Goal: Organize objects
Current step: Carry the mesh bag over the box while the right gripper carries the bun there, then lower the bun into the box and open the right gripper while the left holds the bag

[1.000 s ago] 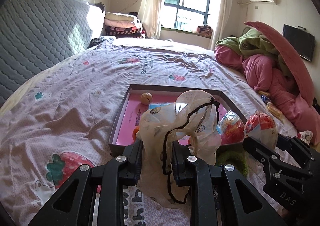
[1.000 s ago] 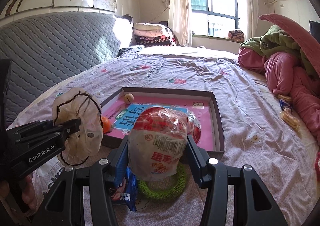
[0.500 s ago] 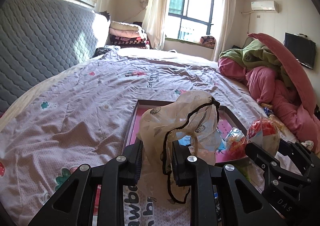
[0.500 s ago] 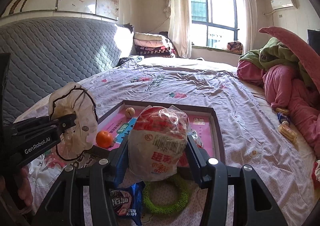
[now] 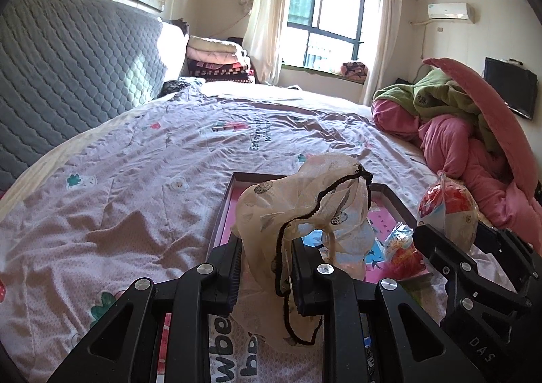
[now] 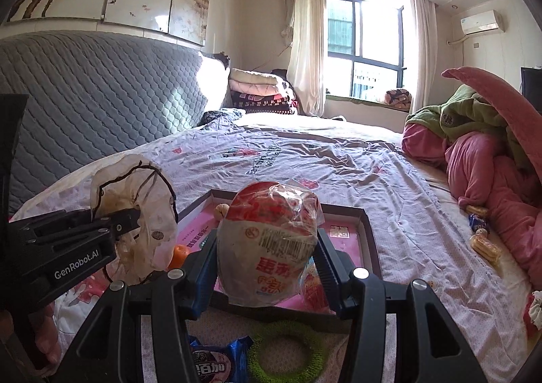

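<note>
Left gripper (image 5: pixel 266 273) clamps sheer pouch (image 5: pixel 305 207); right gripper (image 6: pixel 266 268) clamps what looks like a noodle packet (image 6: pixel 267 247).

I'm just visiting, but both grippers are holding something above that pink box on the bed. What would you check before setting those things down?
1. Left gripper shut on the sheer cloth bag: ok.
2. Right gripper shut on the snack packet: ok.
3. Pink box in front of both grippers: ok.
4. Free floor space in the box: cannot tell; a small orange, a round nut-like item and another red packet already lie there.
5. Cloth bag's black cord hanging loose, could snag: not ok.
6. Green ring and blue cookie pack outside the box: not ok.
</note>
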`<move>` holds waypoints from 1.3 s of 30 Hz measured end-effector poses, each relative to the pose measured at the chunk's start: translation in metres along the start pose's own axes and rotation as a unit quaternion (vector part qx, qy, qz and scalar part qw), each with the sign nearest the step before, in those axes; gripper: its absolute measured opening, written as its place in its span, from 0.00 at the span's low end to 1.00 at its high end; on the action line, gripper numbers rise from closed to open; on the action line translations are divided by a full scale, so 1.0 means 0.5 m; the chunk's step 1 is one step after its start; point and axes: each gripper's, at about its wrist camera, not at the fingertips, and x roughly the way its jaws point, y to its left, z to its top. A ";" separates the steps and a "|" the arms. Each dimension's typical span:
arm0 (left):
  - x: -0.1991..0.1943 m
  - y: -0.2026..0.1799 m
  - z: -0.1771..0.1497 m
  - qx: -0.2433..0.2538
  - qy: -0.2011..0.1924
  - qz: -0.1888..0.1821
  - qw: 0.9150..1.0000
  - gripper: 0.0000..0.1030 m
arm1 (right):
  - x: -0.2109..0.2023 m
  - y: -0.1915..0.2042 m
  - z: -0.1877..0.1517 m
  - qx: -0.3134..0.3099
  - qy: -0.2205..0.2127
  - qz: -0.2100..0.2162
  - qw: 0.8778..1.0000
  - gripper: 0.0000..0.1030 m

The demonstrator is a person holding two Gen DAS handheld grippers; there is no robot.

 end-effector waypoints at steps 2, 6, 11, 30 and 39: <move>0.003 -0.002 0.000 0.003 0.000 0.003 1.000 0.24 | 0.003 0.001 0.004 -0.003 -0.003 0.000 1.000 0.52; 0.009 -0.009 0.001 0.008 -0.001 0.006 1.000 0.24 | 0.010 0.004 0.007 -0.010 -0.002 0.002 1.000 0.52; 0.017 -0.014 0.005 0.011 -0.006 0.015 1.000 0.24 | 0.020 0.006 0.009 -0.012 -0.001 0.000 1.000 0.52; 0.114 0.076 0.024 -0.071 0.031 0.023 0.997 0.24 | 0.100 -0.029 0.015 0.013 0.018 -0.008 1.000 0.52; 0.172 0.108 0.020 -0.077 0.046 0.063 0.994 0.24 | 0.152 -0.033 0.001 -0.006 0.039 -0.025 0.999 0.52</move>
